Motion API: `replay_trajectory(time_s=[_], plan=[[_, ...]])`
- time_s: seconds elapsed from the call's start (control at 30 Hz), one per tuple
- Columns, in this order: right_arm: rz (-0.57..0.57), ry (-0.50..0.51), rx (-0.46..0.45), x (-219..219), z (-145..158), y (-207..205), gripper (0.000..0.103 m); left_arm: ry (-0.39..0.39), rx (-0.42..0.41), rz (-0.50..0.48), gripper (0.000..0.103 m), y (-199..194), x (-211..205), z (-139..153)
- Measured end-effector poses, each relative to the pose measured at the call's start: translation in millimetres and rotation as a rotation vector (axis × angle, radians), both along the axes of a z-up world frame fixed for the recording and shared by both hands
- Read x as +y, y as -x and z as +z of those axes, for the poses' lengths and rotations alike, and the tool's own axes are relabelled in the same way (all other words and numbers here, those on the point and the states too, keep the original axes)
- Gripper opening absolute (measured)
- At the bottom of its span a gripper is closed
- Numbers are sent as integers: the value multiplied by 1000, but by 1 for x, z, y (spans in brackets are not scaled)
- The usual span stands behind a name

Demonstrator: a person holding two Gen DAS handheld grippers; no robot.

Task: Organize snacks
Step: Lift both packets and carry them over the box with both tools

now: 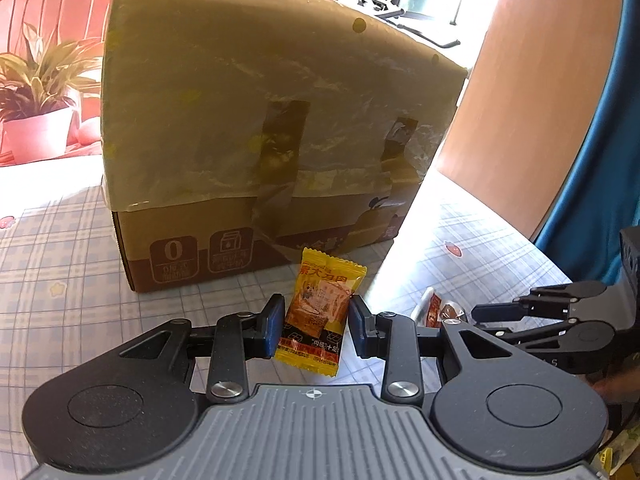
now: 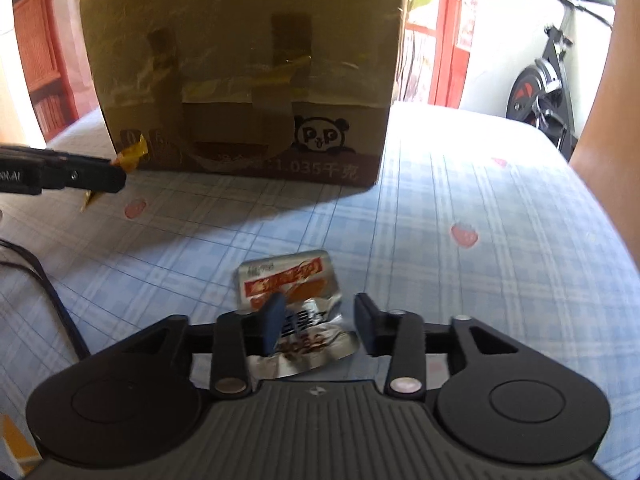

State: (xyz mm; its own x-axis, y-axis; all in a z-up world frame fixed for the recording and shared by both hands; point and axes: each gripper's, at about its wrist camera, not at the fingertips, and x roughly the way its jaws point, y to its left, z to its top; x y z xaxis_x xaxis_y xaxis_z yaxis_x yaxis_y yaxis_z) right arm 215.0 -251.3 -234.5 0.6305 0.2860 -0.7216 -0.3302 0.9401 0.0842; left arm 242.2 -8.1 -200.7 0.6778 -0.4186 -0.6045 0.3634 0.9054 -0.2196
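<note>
**Two snack packets in the grippers, closed box behind**

The yellow snack packet (image 1: 318, 312) stands upright at the lower middle of the left wrist view, lifted off the table, with the left gripper (image 1: 316, 326) clamped narrowly on its sides. In the right wrist view it shows only as a yellow scrap (image 2: 132, 156) at the left edge, mostly hidden by that gripper's fingers.

The crumpled silver snack packet (image 2: 288, 284) lies on the checked tablecloth (image 2: 460, 260) at the lower middle. The right gripper (image 2: 316, 326) straddles it with narrow jaws; the left pad touches the foil, the right pad stands just clear, so no firm grip shows. The packet's near end is hidden under the gripper.

The cardboard box (image 1: 260, 120) fills the upper middle of both views. A yellowish plastic sheet and tape cover its front, its top is cut off, and nothing inside can be seen. A potted plant (image 1: 40, 112) stands at the far left.
</note>
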Motion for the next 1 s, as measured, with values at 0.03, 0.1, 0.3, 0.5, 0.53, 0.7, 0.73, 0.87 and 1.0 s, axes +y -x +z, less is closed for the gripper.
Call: replay_trajectory(time_s=[0.03,0.1,0.3,0.5,0.53,0.7,0.73,0.87,1.0], plan=[[-2,-5,1,0,-1,1,45,2,0,-1,36,0,0,0],[3,-1,9,1,-3,3,45,2,-1,-3,36,0,-1,0],[-5,-7,-28,2,-9,8,46,3,7,-2,36,3,-1,-2],[-1,23,-50,9,-11,2,47,5,5,3,36,5,-1,-1],[0,26,-54,10,-11,1,47,6,3,4,36,6,-1,-1],[24,50,-84,14,-8,4,38,14,-8,19,36,10,3,3],[31,54,-101,16,-7,8,38,16,-10,22,36,12,4,3],[37,47,-139,20,-2,16,37,23,-12,31,36,14,6,5],[29,22,-177,18,14,15,37,26,-37,28,36,16,7,15]])
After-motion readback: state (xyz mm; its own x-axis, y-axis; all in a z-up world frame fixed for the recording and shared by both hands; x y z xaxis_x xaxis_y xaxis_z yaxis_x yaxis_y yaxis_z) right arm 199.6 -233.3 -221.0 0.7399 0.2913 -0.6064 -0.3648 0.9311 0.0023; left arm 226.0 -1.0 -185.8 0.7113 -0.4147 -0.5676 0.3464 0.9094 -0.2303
